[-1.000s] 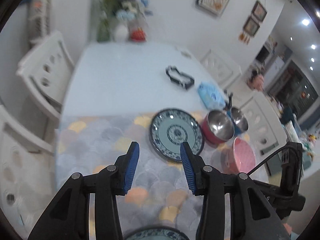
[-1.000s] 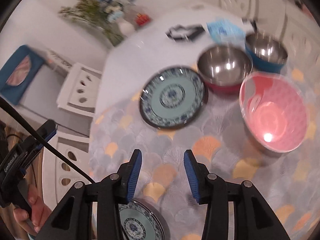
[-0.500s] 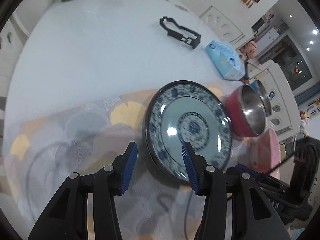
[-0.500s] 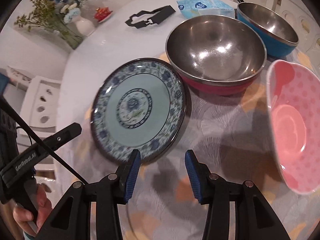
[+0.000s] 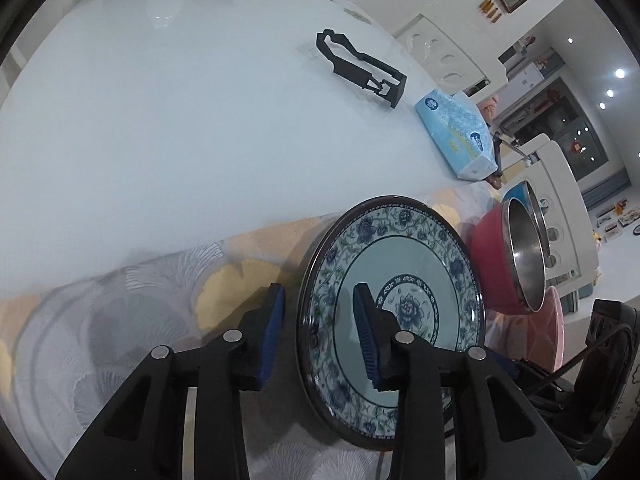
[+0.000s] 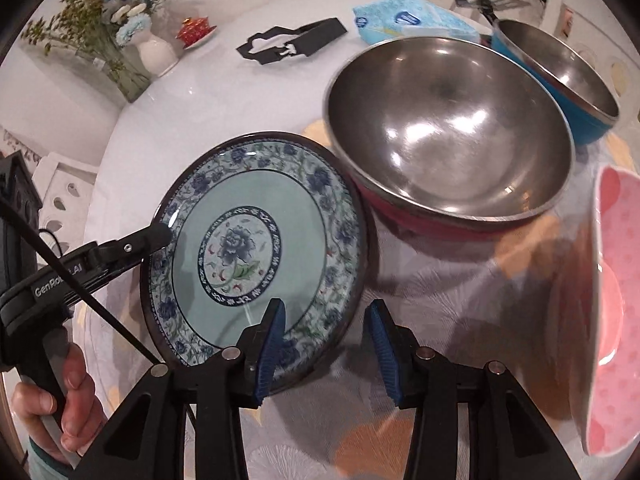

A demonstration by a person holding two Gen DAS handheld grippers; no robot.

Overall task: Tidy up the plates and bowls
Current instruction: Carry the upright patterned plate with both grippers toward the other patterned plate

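A blue floral plate (image 5: 404,280) (image 6: 256,248) lies on the patterned mat (image 5: 140,320). My left gripper (image 5: 318,332) straddles its left rim, one finger outside and one over the plate. Its jaws are closing and a gap still shows beside the rim. In the right wrist view, its upper finger (image 6: 156,236) rests at that rim. My right gripper (image 6: 326,340) straddles the near right rim with its jaws closing, the pads not pressing. A red steel-lined bowl (image 6: 448,140), a blue bowl (image 6: 560,68) and a pink bowl (image 6: 612,312) stand to the right.
The red bowl almost touches the plate's far right edge. A blue tissue pack (image 5: 456,136) and a black frame-like part (image 5: 360,68) lie on the white table (image 5: 160,120) beyond. A vase of flowers (image 6: 156,52) stands at the far end. A hand (image 6: 60,392) holds the left gripper.
Both grippers have come down and forward onto the floral plate and now straddle its rim. The left jaws have narrowed. The second plate at the near edge has left view.
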